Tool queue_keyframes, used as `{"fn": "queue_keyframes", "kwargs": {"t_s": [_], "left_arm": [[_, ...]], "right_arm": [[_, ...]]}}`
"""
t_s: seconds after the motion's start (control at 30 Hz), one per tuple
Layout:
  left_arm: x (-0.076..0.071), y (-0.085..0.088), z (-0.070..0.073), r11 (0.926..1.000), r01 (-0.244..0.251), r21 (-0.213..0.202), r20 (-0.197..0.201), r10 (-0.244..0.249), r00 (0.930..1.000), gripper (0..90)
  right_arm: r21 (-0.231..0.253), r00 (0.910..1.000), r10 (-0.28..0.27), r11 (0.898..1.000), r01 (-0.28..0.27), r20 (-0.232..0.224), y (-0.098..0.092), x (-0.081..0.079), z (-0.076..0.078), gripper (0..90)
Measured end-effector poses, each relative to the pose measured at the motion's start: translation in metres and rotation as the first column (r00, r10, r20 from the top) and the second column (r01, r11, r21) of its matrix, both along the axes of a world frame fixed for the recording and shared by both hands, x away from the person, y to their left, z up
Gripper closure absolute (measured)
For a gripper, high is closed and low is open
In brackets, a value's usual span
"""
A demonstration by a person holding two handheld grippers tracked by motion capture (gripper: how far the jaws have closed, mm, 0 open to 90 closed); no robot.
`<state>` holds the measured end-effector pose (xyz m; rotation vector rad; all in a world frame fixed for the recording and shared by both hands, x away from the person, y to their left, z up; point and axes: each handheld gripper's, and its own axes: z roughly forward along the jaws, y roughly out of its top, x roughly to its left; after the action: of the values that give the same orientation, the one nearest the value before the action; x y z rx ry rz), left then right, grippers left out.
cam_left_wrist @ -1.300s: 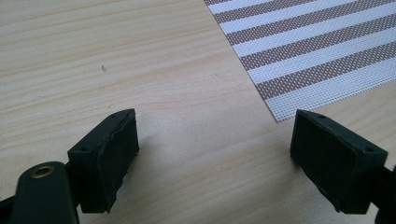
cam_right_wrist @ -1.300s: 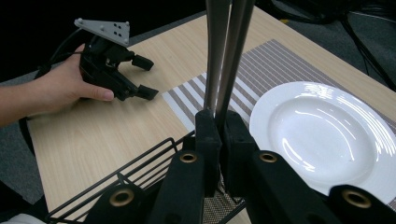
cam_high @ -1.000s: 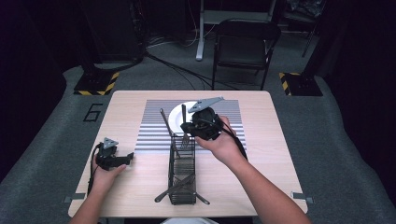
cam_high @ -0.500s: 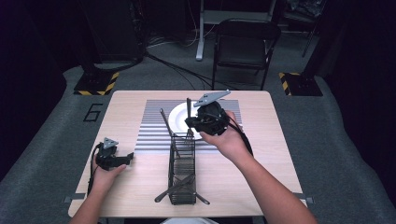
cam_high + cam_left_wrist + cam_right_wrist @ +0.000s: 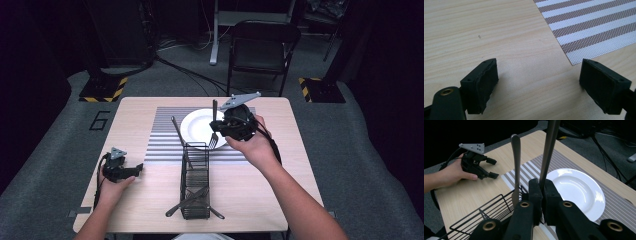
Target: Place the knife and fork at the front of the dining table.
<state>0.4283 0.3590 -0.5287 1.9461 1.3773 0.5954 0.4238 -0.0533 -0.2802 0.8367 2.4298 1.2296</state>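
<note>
From the right gripper view, I lose the top of the fork's handle (image 5: 550, 150) past the upper edge, and its tines sit hidden beneath my right tongs (image 5: 541, 202), whose closed jaws cover the part they clamp. The wire basket (image 5: 486, 212) is cut off at the bottom edge there, and the spoon (image 5: 515, 165) standing in it has its lower end hidden behind the wires and my tongs. In the high view, the utensils lying in the basket's near end (image 5: 192, 200) are too small for me to tell apart, and the person's forearms run off the bottom edge.
</note>
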Motion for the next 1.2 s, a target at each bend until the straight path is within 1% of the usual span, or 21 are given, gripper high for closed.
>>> {"fn": "queue_keyframes", "kwargs": {"t_s": [0.03,0.17,0.23,0.4,0.43,0.47,0.53,0.6,0.63,0.67,0.7,0.73,0.77,0.83,0.87,0.93,1.0,1.03,1.07,1.13,1.2], "left_arm": [[0.000,0.000,0.000,1.0000,0.000,0.000,0.000,0.000,1.0000,15.2],[0.000,0.000,0.000,1.0000,0.000,-0.001,0.000,0.000,1.0000,15.2],[0.000,0.000,0.000,1.0000,0.000,0.000,0.000,0.000,1.0000,15.2],[0.000,0.000,0.000,1.0000,0.000,0.000,0.000,0.000,1.0000,15.2],[0.000,0.000,0.000,1.0000,0.000,-0.001,-0.001,0.000,1.0000,15.2],[0.000,0.000,0.000,1.0000,0.000,-0.001,-0.001,0.000,1.0000,15.2],[0.000,0.000,0.000,1.0000,0.001,0.001,-0.002,-0.001,1.0000,15.2],[0.000,0.000,0.000,1.0000,0.000,0.001,0.000,0.000,1.0000,15.2],[0.000,0.000,0.000,1.0000,0.000,0.001,0.000,0.000,1.0000,15.2],[0.000,0.000,0.000,1.0000,0.000,0.000,0.000,0.000,1.0000,15.2],[0.000,0.000,0.000,1.0000,0.000,0.000,0.000,0.000,1.0000,15.2],[0.000,0.000,0.000,1.0000,0.000,0.000,0.000,0.000,1.0000,15.2],[0.000,0.000,0.000,1.0000,0.000,0.000,0.000,0.000,1.0000,15.2],[0.000,0.000,0.000,1.0000,-0.001,-0.001,-0.001,0.000,1.0000,15.2],[0.000,0.000,0.000,1.0000,0.000,0.000,0.000,0.000,1.0000,15.2],[0.000,0.000,0.000,1.0000,0.000,0.000,0.000,0.000,1.0000,15.2],[0.000,0.000,0.000,1.0000,0.000,0.000,0.000,0.000,1.0000,15.2],[0.000,0.000,0.000,1.0000,0.000,-0.001,-0.001,0.000,1.0000,15.2],[0.000,0.000,0.000,1.0000,0.000,0.000,0.000,0.000,1.0000,15.2],[0.000,0.000,0.000,1.0000,0.000,-0.001,-0.001,0.000,1.0000,15.2],[0.000,0.000,0.000,1.0000,0.000,0.000,0.000,0.000,1.0000,15.2]], "right_arm": [[0.005,0.9999,-0.008,1.000,0.008,-0.007,-0.002,0.000,0.000,87.0],[0.008,0.9998,-0.017,1.000,0.017,-0.007,-0.008,0.002,-0.002,87.0],[0.000,0.9995,-0.030,1.000,0.030,-0.004,-0.014,0.004,-0.004,87.0],[-0.010,0.9986,-0.053,0.999,0.053,-0.008,-0.022,0.006,-0.010,87.0],[-0.015,0.9986,-0.053,0.998,0.053,-0.004,-0.024,0.007,-0.012,87.0],[-0.012,0.9976,-0.069,0.998,0.069,-0.010,-0.027,0.008,-0.017,87.0],[-0.015,0.9974,-0.071,0.997,0.071,-0.014,-0.029,0.009,-0.019,87.0],[-0.013,0.9959,-0.089,0.996,0.089,-0.016,-0.032,0.011,-0.026,87.1],[-0.013,0.9959,-0.089,0.996,0.089,-0.016,-0.032,0.011,-0.026,87.1],[-0.018,0.9953,-0.095,0.995,0.094,-0.017,-0.034,0.012,-0.031,87.0],[-0.018,0.9953,-0.095,0.995,0.094,-0.017,-0.034,0.012,-0.031,87.0],[-0.025,0.9948,-0.100,0.995,0.100,-0.017,-0.036,0.014,-0.036,87.1],[-0.025,0.9948,-0.100,0.995,0.100,-0.017,-0.036,0.014,-0.036,87.1],[-0.024,0.9936,-0.111,0.994,0.110,-0.021,-0.037,0.015,-0.041,87.1],[-0.021,0.9926,-0.117,0.993,0.116,-0.032,-0.038,0.017,-0.046,87.1],[-0.024,0.9923,-0.119,0.993,0.118,-0.033,-0.039,0.018,-0.048,87.0],[-0.035,0.9911,-0.129,0.991,0.128,-0.032,-0.042,0.021,-0.055,87.0],[-0.035,0.9911,-0.129,0.991,0.128,-0.032,-0.042,0.021,-0.055,87.0],[-0.032,0.9888,-0.144,0.989,0.143,-0.039,-0.044,0.022,-0.060,87.0],[-0.035,0.9885,-0.147,0.989,0.145,-0.038,-0.045,0.023,-0.062,87.1],[-0.030,0.9864,-0.160,0.987,0.159,-0.039,-0.048,0.024,-0.068,87.1]]}}
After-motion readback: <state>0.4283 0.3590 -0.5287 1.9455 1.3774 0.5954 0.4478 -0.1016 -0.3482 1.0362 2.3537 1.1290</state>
